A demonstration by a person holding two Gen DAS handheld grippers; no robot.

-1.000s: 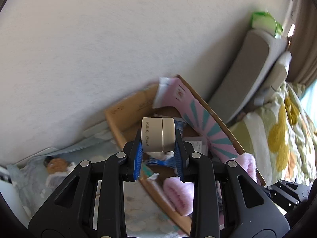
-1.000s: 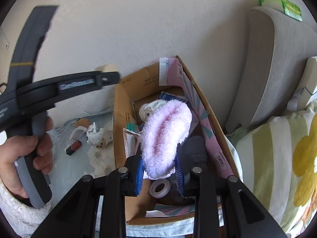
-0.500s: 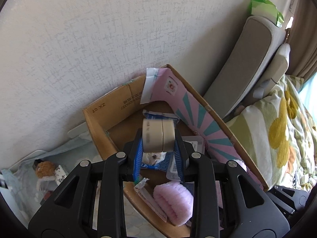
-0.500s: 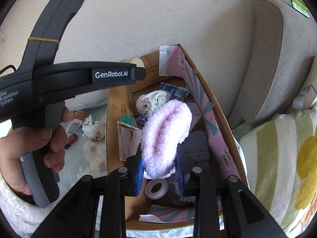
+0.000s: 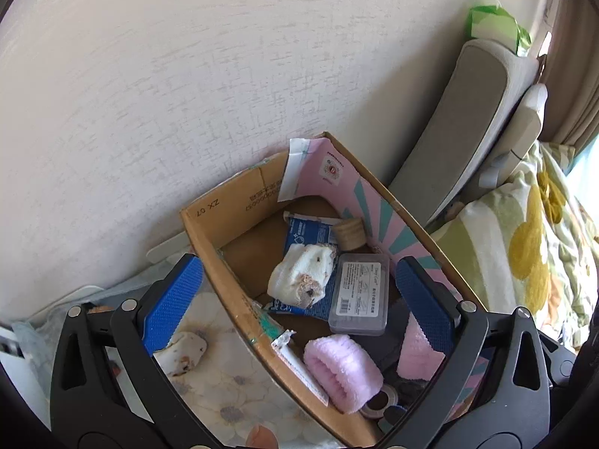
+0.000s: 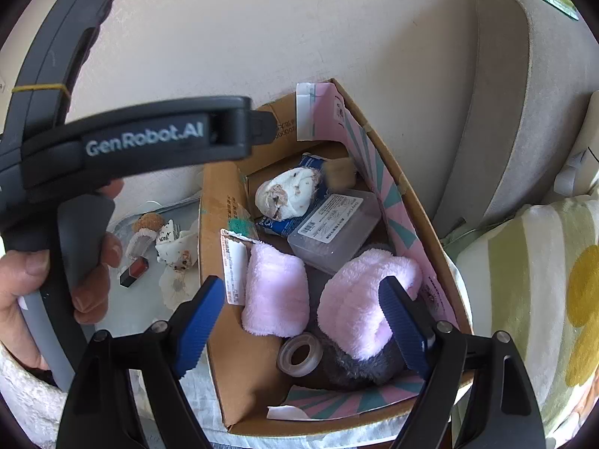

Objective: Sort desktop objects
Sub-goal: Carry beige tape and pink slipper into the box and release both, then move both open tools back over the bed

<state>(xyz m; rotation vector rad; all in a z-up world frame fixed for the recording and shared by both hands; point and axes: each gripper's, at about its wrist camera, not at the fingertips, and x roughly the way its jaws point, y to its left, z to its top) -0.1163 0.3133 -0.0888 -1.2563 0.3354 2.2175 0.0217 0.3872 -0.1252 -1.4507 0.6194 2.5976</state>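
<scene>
far left, right wrist view: a hand is seen wrapped round the grip of the left hand-held gripper, whose dark body crosses in front of the box's back left corner. its jaws have just been opening and are spread wide over the cardboard box, nothing between the pads; the beige tape roll is seen lying at the back of the box, against the pink inner wall.

left of the box, on the counter with its pale floral cover, small items are noted: a brown-topped piece, a white speckled piece, a red and black block.

inside the box: a blue packet, a stained white bundle on it, a clear plastic case, a pink fluffy cuff near the left wall, a clear tape ring at the front.

the right hand-held gripper has just been opening too; a second pink fluffy piece is lying between its spread jaws, on dark grey fur. contact with the right pad cannot be told.

right of the box: a grey cushion is leaned on the textured white wall, a green packet on top, and floral bedding is noted beside it.
</scene>
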